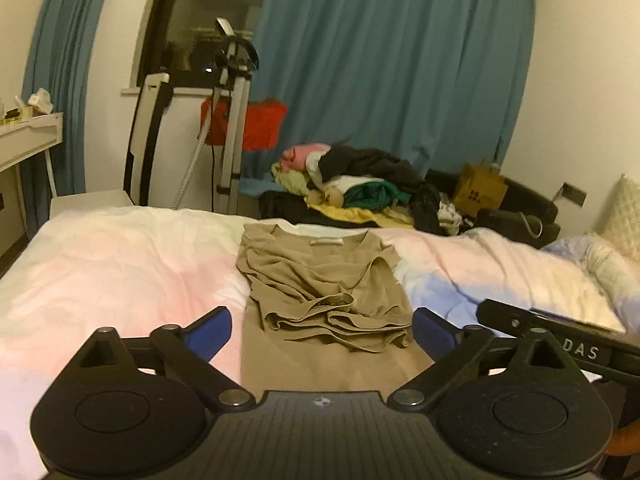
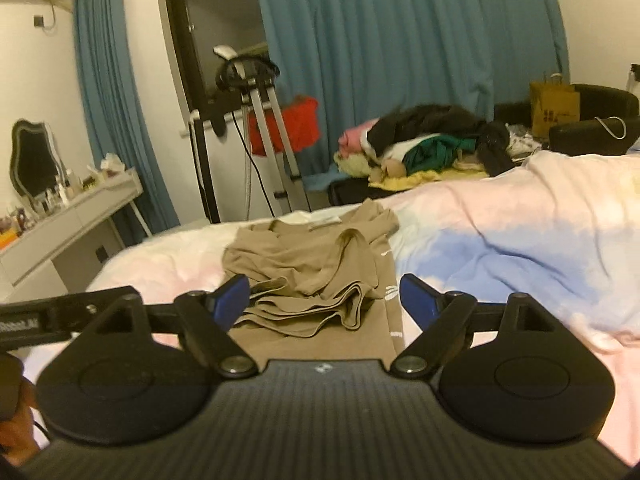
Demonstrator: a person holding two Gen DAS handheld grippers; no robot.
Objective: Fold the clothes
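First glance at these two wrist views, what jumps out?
A tan top lies partly folded and bunched in the middle of the pastel bedspread, right ahead of both open grippers, left and right. Behind it sits a mixed pile of clothes, backed by blue curtains.

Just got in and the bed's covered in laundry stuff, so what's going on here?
A person is folding clothes with handheld tongs. A tan garment lies partly folded on the bed. The left tongs and right tongs are both open, holding nothing. A pile of unfolded clothes waits beyond the bed.
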